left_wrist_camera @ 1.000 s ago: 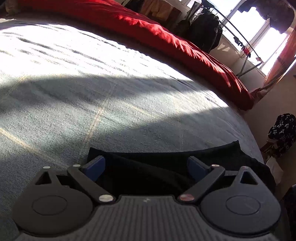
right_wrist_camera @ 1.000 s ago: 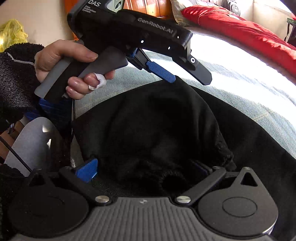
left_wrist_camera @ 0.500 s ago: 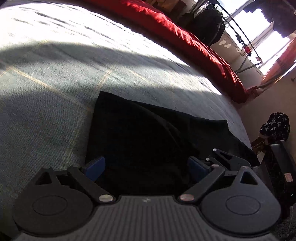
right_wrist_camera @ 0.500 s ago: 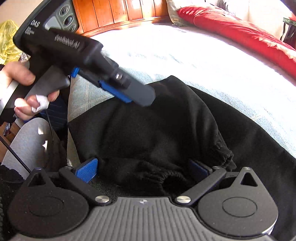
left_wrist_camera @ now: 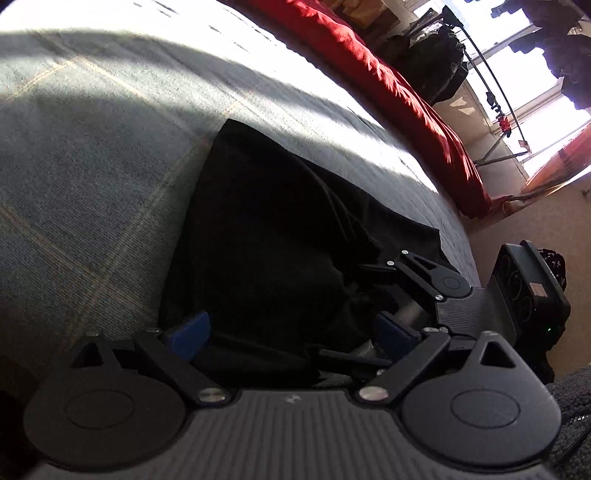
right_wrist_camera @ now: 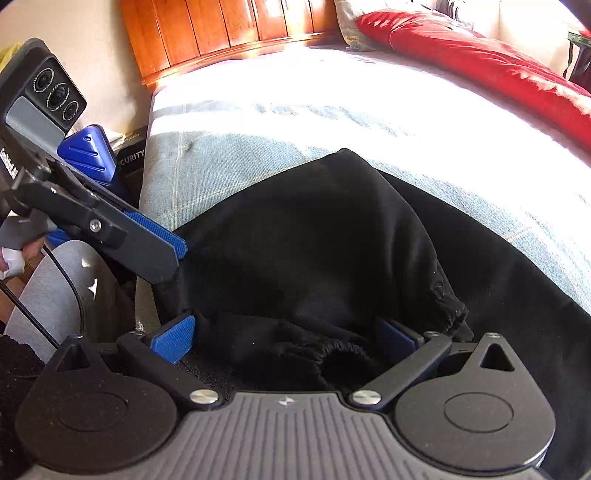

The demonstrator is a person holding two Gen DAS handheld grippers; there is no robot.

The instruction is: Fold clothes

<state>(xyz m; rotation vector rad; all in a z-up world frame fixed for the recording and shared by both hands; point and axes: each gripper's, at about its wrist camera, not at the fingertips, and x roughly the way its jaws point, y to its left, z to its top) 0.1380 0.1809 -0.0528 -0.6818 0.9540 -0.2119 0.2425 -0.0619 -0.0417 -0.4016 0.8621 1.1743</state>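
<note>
A black garment (left_wrist_camera: 280, 236) lies folded over on the grey-blue bedspread (left_wrist_camera: 92, 177). My left gripper (left_wrist_camera: 291, 332) stands open at its near left edge, blue pads wide apart with cloth between them. The right wrist view shows the same garment (right_wrist_camera: 325, 236), its gathered elastic cuff (right_wrist_camera: 332, 354) bunched between the spread pads of my open right gripper (right_wrist_camera: 284, 336). The left gripper's fingers (right_wrist_camera: 155, 236) point at the garment's left edge there. The right gripper's fingers (left_wrist_camera: 391, 266) rest on the garment's right side in the left wrist view.
A red duvet (right_wrist_camera: 480, 62) is heaped along the bed's far side, beyond a sunlit band. A wooden headboard (right_wrist_camera: 229, 26) stands behind. A drying rack with dark clothes (left_wrist_camera: 443, 62) stands by the window. A person's grey-clad leg (right_wrist_camera: 48, 291) is at the bed's near left corner.
My left gripper has come down from above the garment to its left edge and now faces along it. The right gripper has stayed put with the cuff between its pads.
</note>
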